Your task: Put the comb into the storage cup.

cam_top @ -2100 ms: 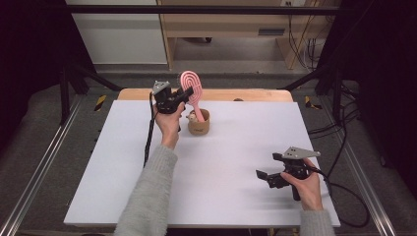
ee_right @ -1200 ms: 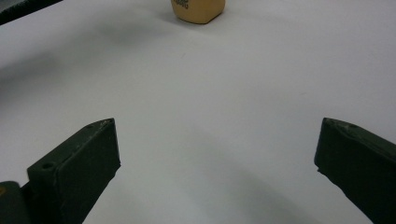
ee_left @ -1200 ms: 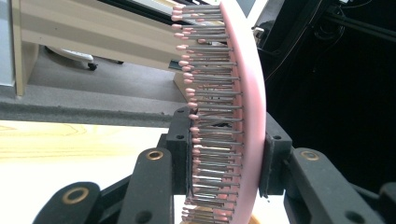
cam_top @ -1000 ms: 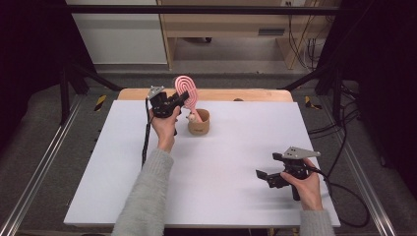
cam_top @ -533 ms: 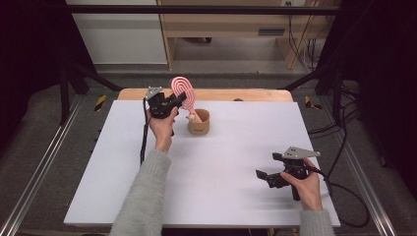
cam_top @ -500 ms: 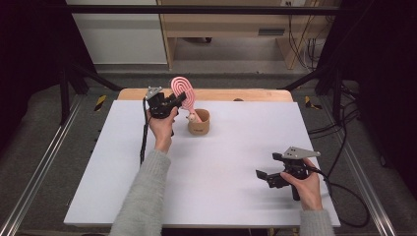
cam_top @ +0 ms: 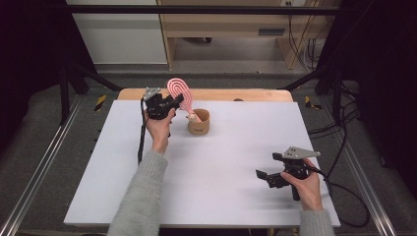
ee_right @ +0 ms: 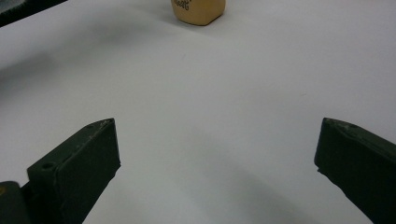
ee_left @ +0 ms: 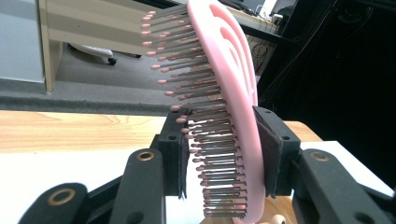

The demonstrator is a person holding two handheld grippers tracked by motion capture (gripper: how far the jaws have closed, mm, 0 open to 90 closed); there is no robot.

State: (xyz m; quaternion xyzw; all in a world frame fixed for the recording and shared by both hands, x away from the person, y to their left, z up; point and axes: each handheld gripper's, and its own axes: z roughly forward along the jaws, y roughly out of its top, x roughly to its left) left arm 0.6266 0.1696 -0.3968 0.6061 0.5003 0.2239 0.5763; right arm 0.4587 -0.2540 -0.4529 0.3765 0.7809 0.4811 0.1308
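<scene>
Left gripper [cam_top: 173, 103] clamps pink hairbrush [cam_top: 179, 91] between jaws, now lifted higher than a moment ago, handle tip just above tan cup [cam_top: 199, 122]. Nearly out of cup. Right gripper [cam_top: 269, 178] idle, jaws wide, over near tabletop [cam_top: 231, 162].

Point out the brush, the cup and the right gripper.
brush [ee_left: 233, 93], left gripper view, on the pink back of its head.
cup [cam_top: 199, 123], high view, on its tan side wall.
right gripper [ee_right: 217, 154], right gripper view, midway between its open jaws.
</scene>
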